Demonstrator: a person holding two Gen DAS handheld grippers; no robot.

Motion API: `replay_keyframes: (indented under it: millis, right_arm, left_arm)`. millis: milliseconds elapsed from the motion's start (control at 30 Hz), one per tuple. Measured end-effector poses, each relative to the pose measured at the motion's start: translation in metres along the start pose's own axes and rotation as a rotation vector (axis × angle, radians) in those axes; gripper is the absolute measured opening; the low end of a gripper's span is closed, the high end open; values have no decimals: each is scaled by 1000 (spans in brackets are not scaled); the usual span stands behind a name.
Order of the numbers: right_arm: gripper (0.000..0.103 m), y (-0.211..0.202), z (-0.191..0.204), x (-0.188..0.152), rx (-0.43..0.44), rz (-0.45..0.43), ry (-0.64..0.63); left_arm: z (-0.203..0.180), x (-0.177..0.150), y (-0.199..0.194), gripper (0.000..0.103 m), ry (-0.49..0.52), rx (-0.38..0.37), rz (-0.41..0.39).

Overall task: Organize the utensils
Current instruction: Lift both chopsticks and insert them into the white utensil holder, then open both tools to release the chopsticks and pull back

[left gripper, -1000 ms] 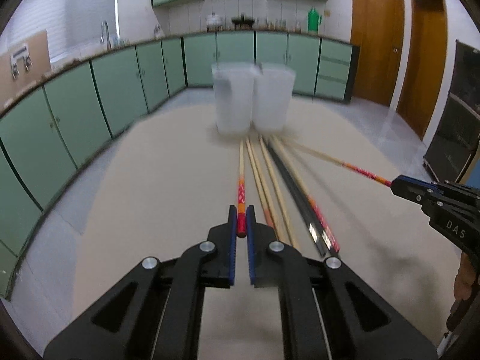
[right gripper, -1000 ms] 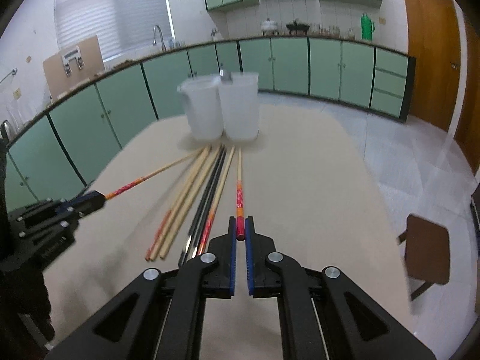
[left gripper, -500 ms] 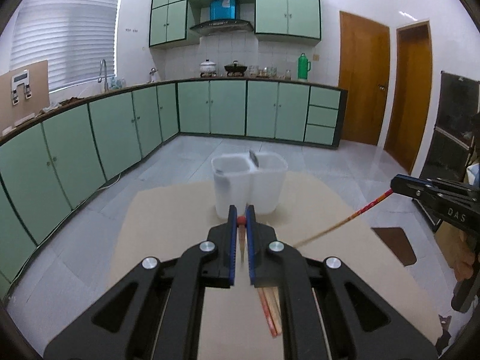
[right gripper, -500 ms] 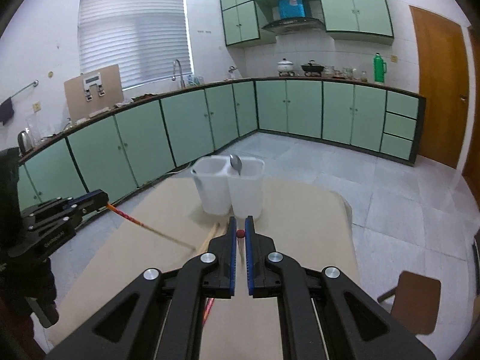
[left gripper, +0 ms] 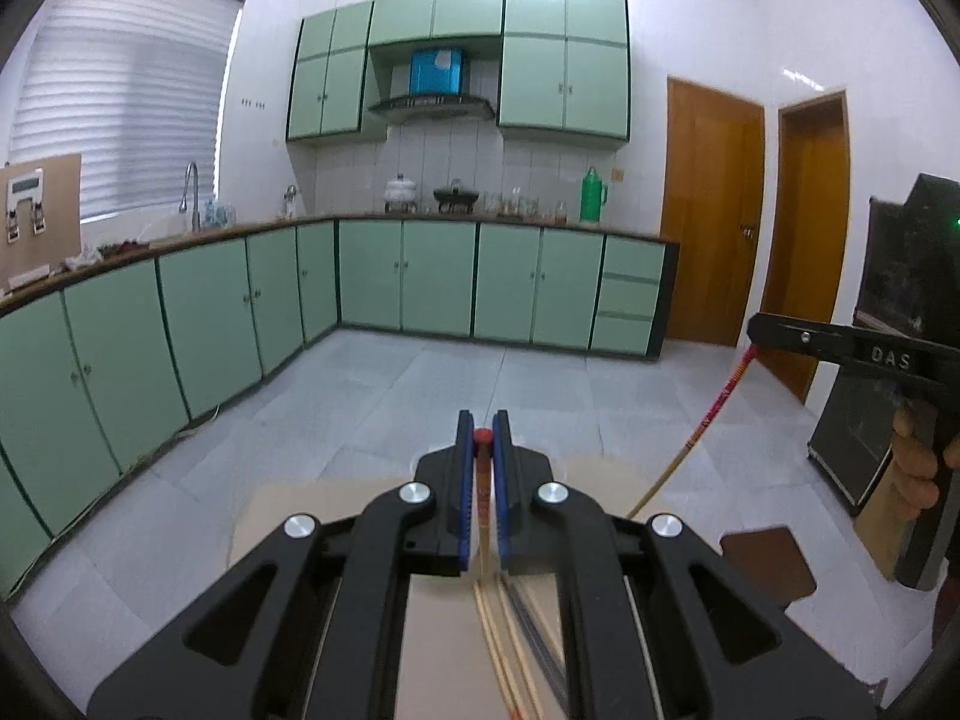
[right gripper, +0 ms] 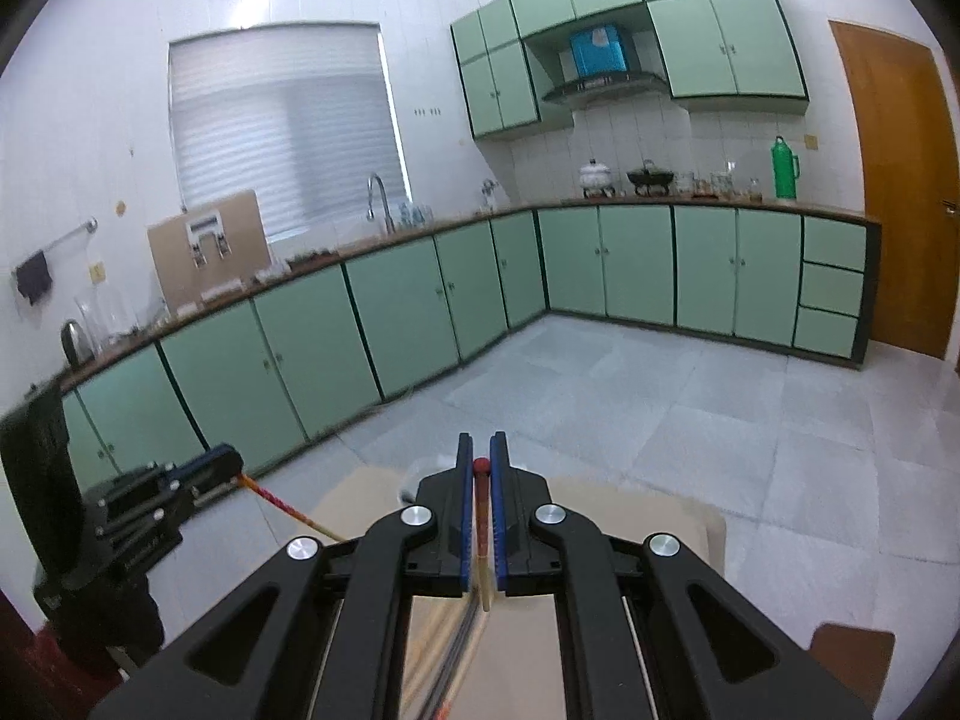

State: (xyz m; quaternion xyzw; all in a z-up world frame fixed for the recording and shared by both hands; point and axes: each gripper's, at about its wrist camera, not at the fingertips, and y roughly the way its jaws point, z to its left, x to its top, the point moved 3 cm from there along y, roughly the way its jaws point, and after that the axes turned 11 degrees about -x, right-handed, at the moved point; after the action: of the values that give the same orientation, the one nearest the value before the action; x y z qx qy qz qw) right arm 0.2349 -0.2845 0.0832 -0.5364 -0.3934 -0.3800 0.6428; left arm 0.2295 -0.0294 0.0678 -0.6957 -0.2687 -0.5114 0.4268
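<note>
You've raised both chopsticks higher, your left gripper (left gripper: 483, 438) and right gripper (right gripper: 481, 467) each clenching one, white containers now gone from frame centre.

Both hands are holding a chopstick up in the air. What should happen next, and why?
Probably tip both tools forward and down. The left tool and right tool are each shut on one red-tipped stick, the left chopstick and right chopstick, raised above the table where loose chopsticks lie. Both cameras face the kitchen, so no drop-off spot is in view.
</note>
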Motion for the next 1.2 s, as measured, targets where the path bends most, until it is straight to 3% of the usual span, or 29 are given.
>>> replay_keyframes:
  millis: [167,300,467,733,1033,1200]
  right_arm:
    - [5,2,1,41,-5,-74,4]
    - [5,23,9,56,-56,-103,-19]
    - [5,64,12,49,-84,-82,-23]
    - [6,112,14,21,-93,5,-38]
    - [34,81,-7,-3,-116,-14,1]
    - [50,50,-13,-46,-120,-4,21]
  left_arm:
    - [-3,39,8,5,17,9,-82]
    - [-6,55,27,5,38,30,-109]
    - [-2,52,71,5,43,42,-72]
    - [24,17,131,8,-18,44,61]
    - [32,-10,99,35,-8,71,70]
    - [27,-49,68,47,-43,75,107]
